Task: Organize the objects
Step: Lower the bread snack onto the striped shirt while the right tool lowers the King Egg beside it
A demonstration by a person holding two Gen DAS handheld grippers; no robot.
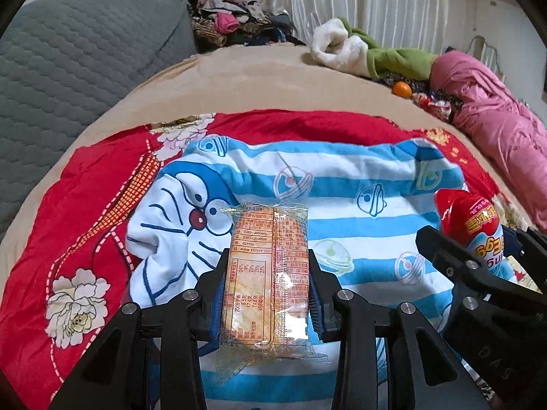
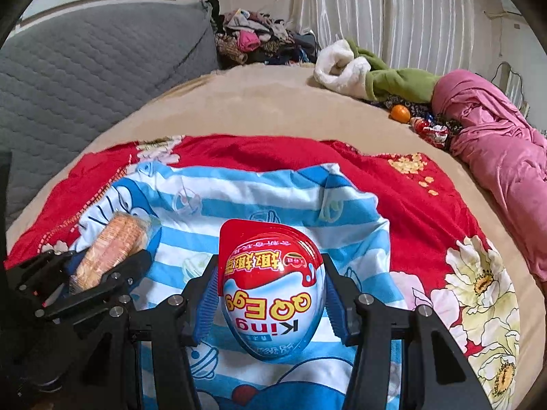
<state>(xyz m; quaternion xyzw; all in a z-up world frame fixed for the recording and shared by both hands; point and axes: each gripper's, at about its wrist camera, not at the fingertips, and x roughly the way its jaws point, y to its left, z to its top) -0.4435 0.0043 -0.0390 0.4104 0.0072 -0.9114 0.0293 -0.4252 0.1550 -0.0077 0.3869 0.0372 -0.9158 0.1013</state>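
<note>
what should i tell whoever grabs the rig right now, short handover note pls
Left tongs: shut on the cracker packet, held lengthwise between the blue pads.
Right tongs: shut on the toy egg, its print upside down to the camera.
Both items hang above the blue-striped cartoon cloth, which lies on the red floral quilt.
Further back on the bed, an orange and a small red wrapped snack lie beside the pink bedding, untouched.
Done: both items picked up.
Left: set them down, probably on the striped cloth, then likely fetch the orange and the snack.
</note>
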